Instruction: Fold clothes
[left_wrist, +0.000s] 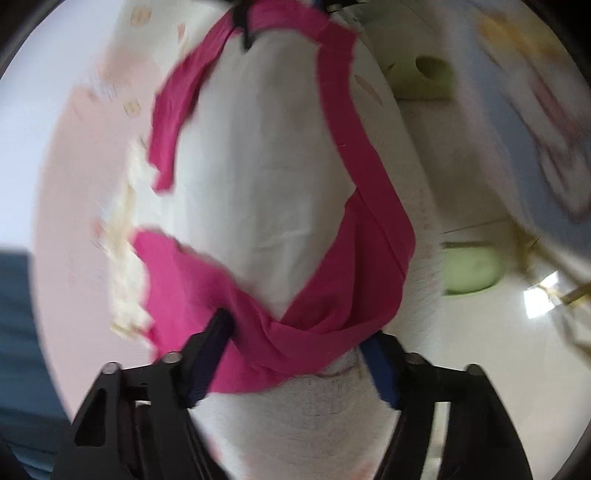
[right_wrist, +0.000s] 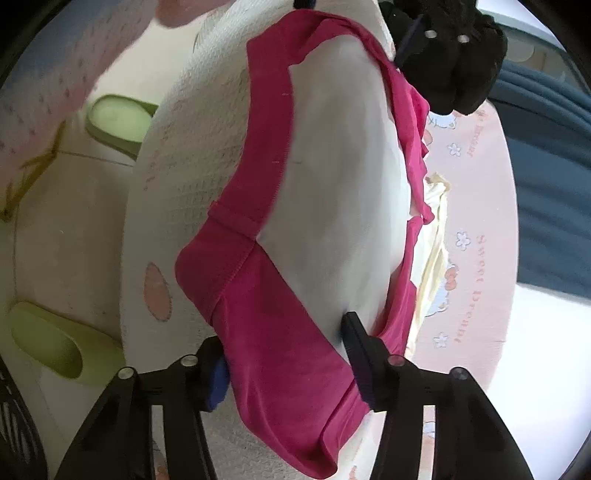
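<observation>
A white garment (left_wrist: 258, 166) with bright pink trim lies spread on the bed, stretched between my two grippers. My left gripper (left_wrist: 297, 339) stands over its near pink hem; bunched pink folds lie between the open fingers, and the picture is blurred. The right gripper's fingers (left_wrist: 243, 26) show at the garment's far end. In the right wrist view the same garment (right_wrist: 332, 184) runs away from me. My right gripper (right_wrist: 286, 350) straddles a wide pink band, its fingers apart, the blue left pad touching the band's edge. The left gripper's black body (right_wrist: 454, 62) sits at the far corner.
The garment rests on a white quilted cover (right_wrist: 177, 184) over a pink printed sheet (right_wrist: 476, 229). A crumpled cream cloth (right_wrist: 436, 236) lies beside it. Two green slippers (right_wrist: 118, 122) (right_wrist: 48, 339) sit on the pale floor past the bed's edge. Dark blue fabric (right_wrist: 546, 147) lies beyond the sheet.
</observation>
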